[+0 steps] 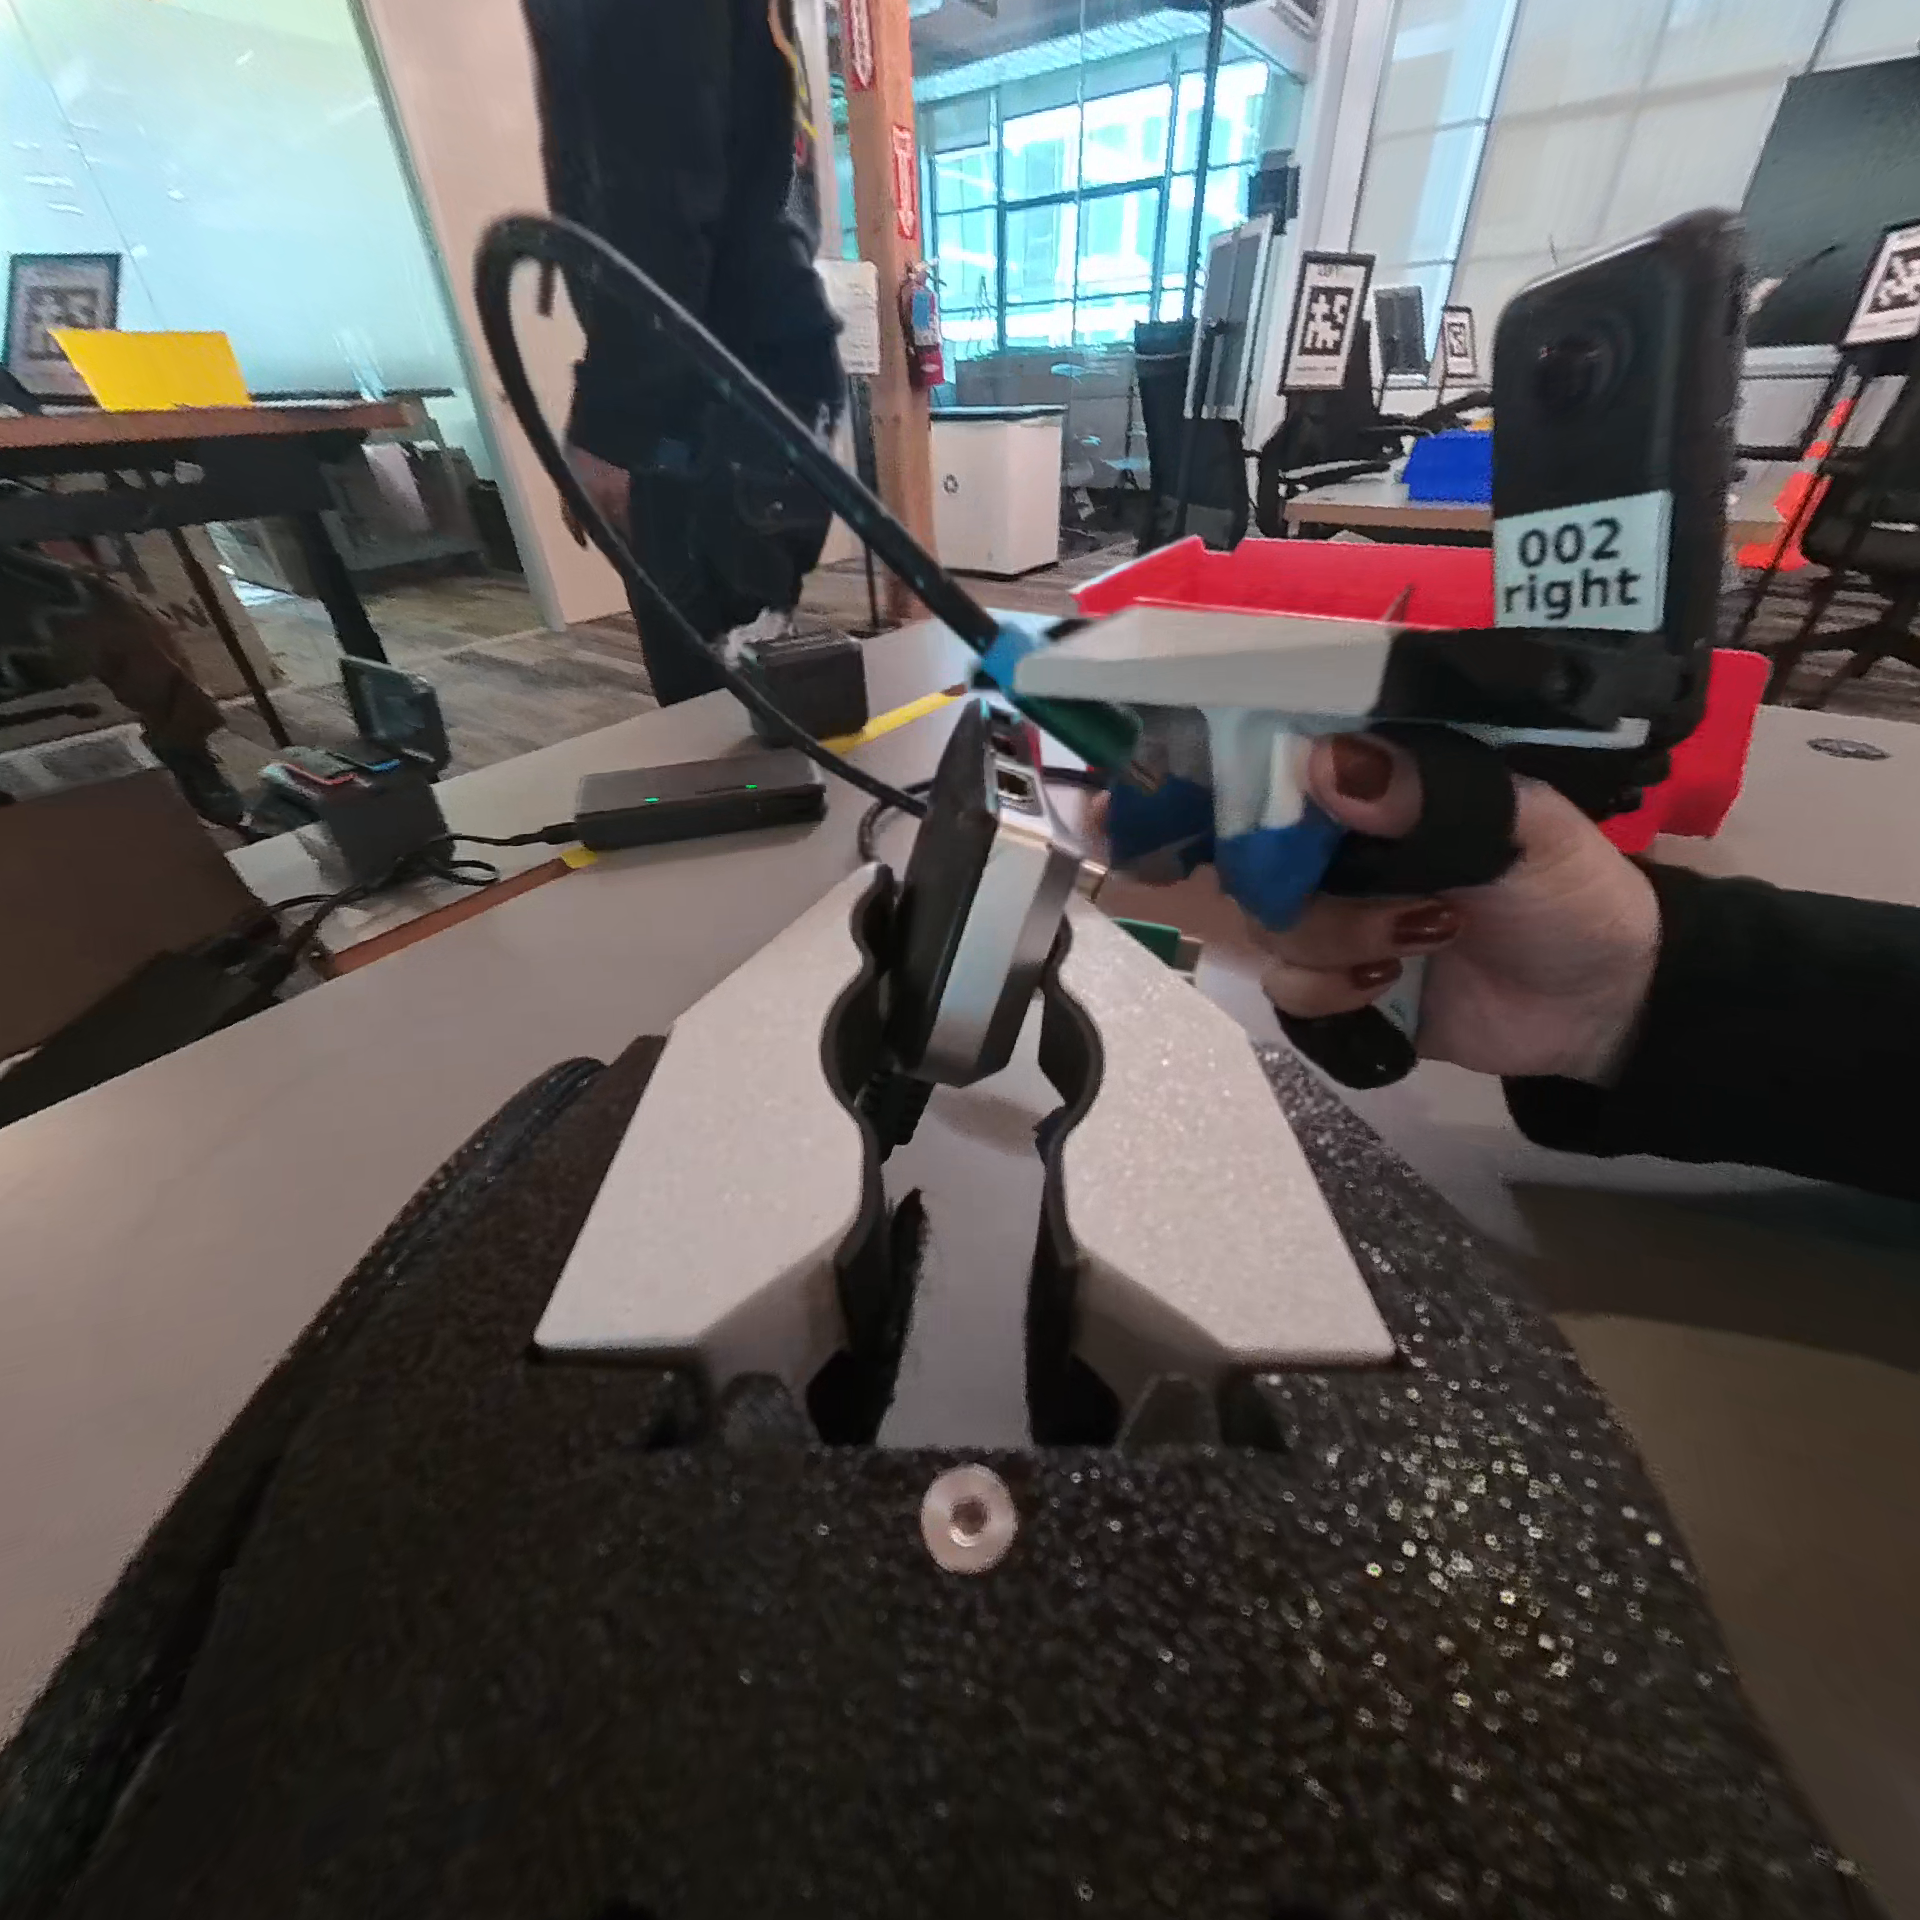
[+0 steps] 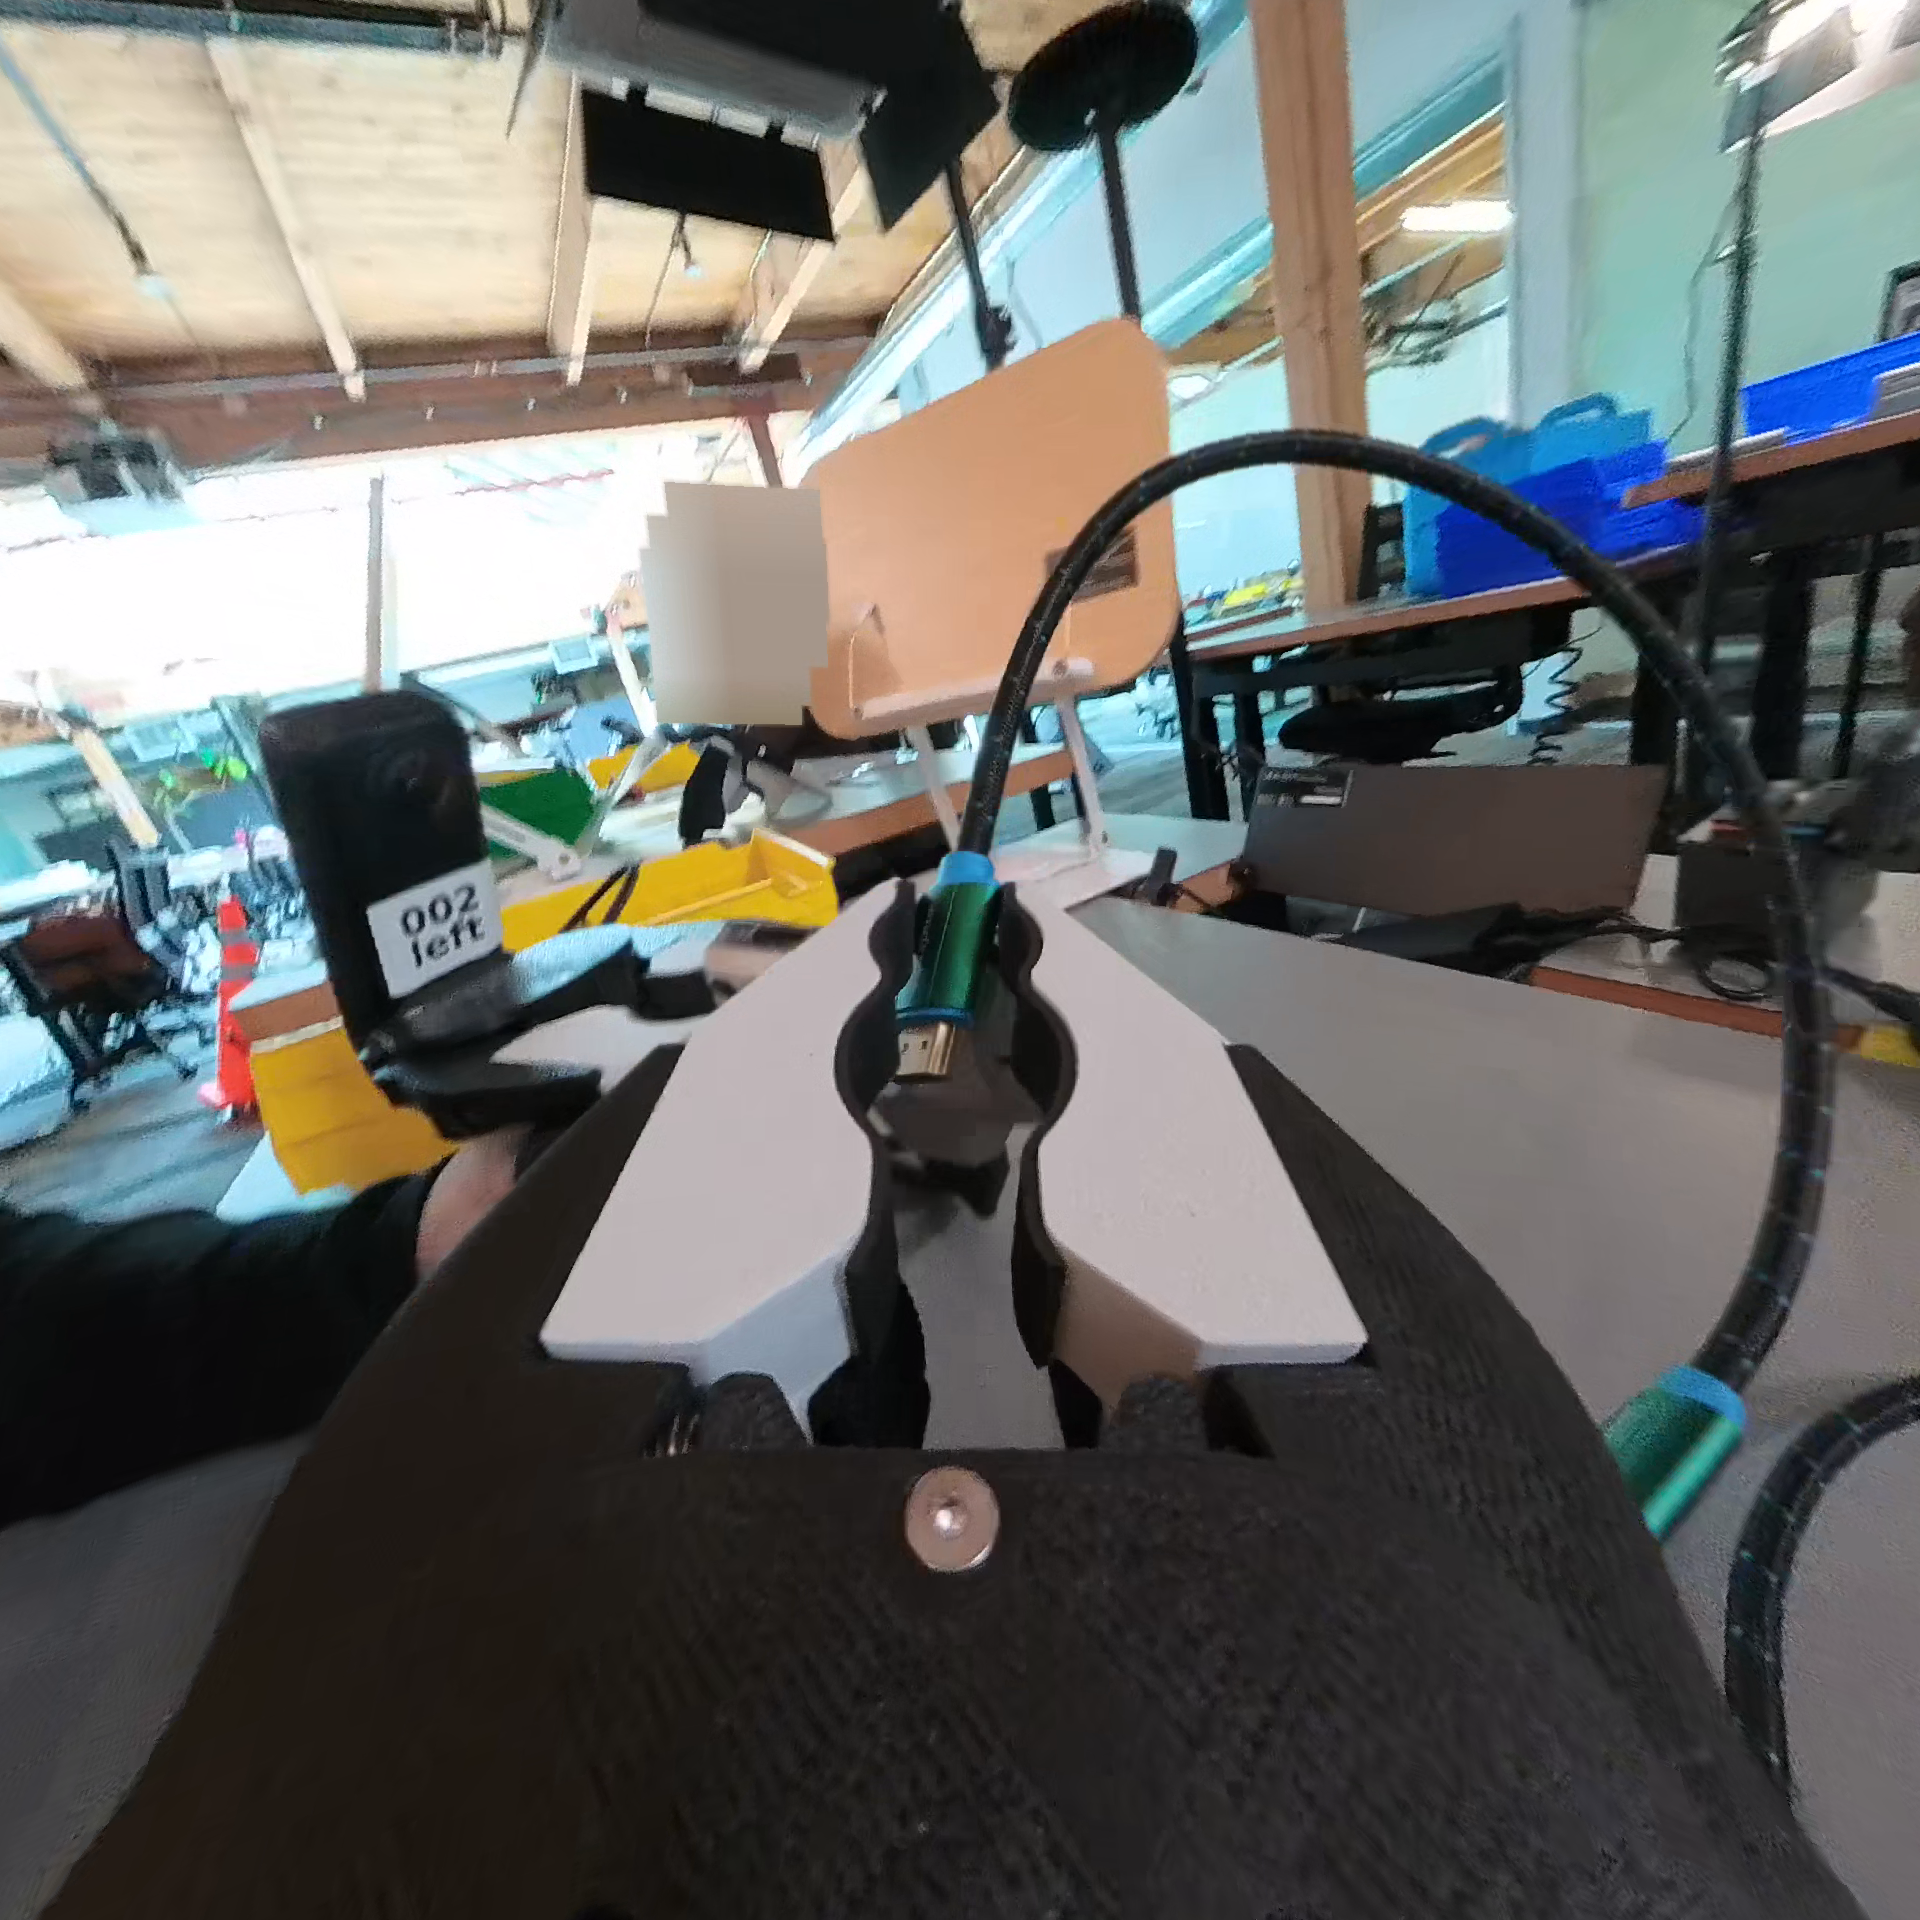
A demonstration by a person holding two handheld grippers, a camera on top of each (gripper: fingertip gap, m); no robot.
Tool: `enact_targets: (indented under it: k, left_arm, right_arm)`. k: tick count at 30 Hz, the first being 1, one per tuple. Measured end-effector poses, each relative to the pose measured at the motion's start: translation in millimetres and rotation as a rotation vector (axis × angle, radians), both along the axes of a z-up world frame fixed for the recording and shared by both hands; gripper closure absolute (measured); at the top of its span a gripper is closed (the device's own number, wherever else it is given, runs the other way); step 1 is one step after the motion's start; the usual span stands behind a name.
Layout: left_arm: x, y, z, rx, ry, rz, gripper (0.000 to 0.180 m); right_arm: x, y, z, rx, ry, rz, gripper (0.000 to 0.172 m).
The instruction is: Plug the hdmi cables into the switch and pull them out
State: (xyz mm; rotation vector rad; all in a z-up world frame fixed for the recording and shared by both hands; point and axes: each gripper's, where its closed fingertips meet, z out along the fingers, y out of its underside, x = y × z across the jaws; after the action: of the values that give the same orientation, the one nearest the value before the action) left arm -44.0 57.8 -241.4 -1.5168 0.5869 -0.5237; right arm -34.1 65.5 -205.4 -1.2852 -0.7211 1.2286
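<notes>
The grey tabletop carries everything, with a red bin at its far side and a flat black box showing small green lights toward the left. A person in dark clothes stands beyond the tabletop edge.

The left gripper holds the switch, a silver and black slab standing tilted on edge between its fingers, which press on both flat faces. The ports along the switch's edge face the right gripper.

That right gripper is gripped by a hand (partly in a black fingerless glove) and hovers just beside the switch's port edge. Its fingers are clenched on the green metal plug of a black braided hdmi cable; the gold tip sticks out from the plug toward the camera, and it is not in a port. The cable arches up from the plug and curves over to the right, down to the tabletop.

A second green plug lies loose on the tabletop at the right.
</notes>
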Motion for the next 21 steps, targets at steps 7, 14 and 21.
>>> enact_targets:
  k: [7, 14, 21]
  left_arm:
    - [-17.5, 7.5, 2.4, 0.018, -0.007, 0.064, 0.157]
    - [-9.6, 4.8, -7.0, 0.039, 0.103, -0.033, 0.157]
    - [3.3, -2.9, -19.8, 0.042, 0.194, -0.147, 0.158]
  right_arm:
    - [-8.0, -30.0, -29.3, 0.115, -0.293, 0.125, 0.158]
    - [-12.7, -61.8, -84.1, -0.014, -0.547, 0.393, 0.157]
    - [-2.9, -87.7, -124.4, 0.049, -0.763, 0.657, 0.157]
